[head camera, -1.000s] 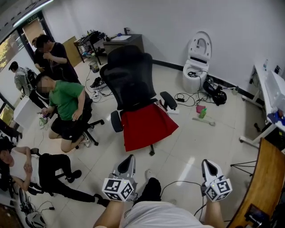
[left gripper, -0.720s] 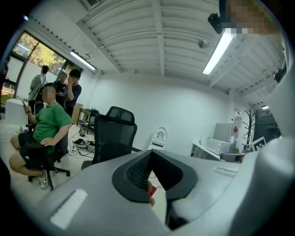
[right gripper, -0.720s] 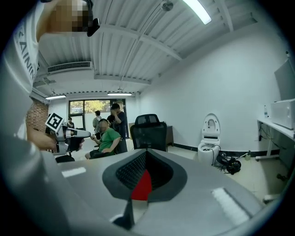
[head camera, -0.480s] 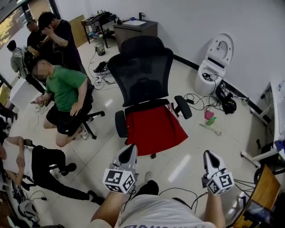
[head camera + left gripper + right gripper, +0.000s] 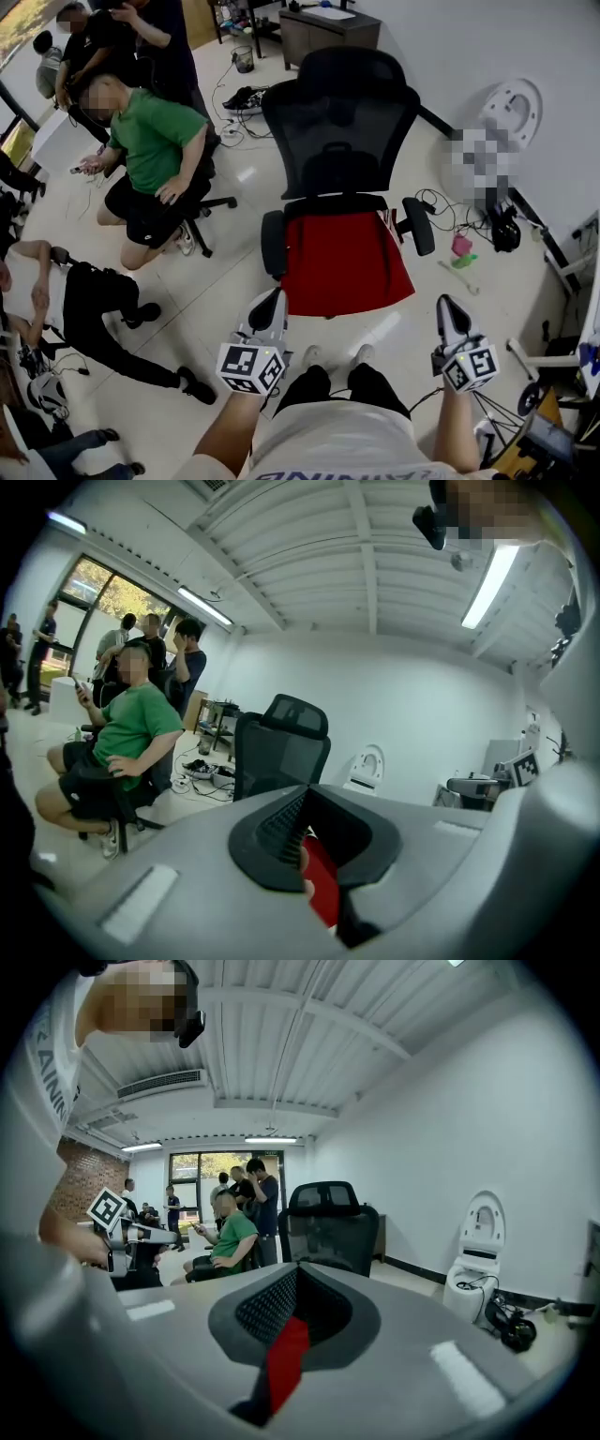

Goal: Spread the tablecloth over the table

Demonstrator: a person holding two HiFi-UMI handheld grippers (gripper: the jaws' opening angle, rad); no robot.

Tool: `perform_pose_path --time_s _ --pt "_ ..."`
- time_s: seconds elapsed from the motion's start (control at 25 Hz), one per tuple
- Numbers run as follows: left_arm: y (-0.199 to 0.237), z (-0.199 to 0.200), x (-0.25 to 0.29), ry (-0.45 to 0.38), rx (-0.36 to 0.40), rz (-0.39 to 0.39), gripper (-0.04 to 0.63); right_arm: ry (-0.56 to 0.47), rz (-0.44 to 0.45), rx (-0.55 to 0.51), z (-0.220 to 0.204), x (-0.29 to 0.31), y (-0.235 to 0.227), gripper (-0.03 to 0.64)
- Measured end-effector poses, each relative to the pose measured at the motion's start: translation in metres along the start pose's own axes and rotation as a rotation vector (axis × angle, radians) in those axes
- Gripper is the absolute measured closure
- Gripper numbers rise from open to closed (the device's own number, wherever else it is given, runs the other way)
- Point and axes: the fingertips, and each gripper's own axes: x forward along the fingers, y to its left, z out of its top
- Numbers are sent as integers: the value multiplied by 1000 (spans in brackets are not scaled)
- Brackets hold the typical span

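Both tools were held low, pointed at black office chair (image 5: 337, 122). Left tool (image 5: 270, 305) was closed, jaws together on nothing; right tool (image 5: 448, 309) was closed too, also empty. Red tablecloth (image 5: 347, 262) lay draped over chair seat, just ahead of both tools, clear of them. Person in green shirt (image 5: 150, 141) sat at left; another person (image 5: 84, 309) sprawled on floor (image 5: 225, 291).
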Motion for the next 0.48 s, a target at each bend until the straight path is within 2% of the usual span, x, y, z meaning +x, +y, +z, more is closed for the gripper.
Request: perform_pose_path --time_s 0.24,0.48 --pt "20 -56 25 37 -40 118 589 86 125 15 -55 59 -22 609" --pt "45 -155 72 107 -122 232 589 181 180 124 -159 92 -56 609"
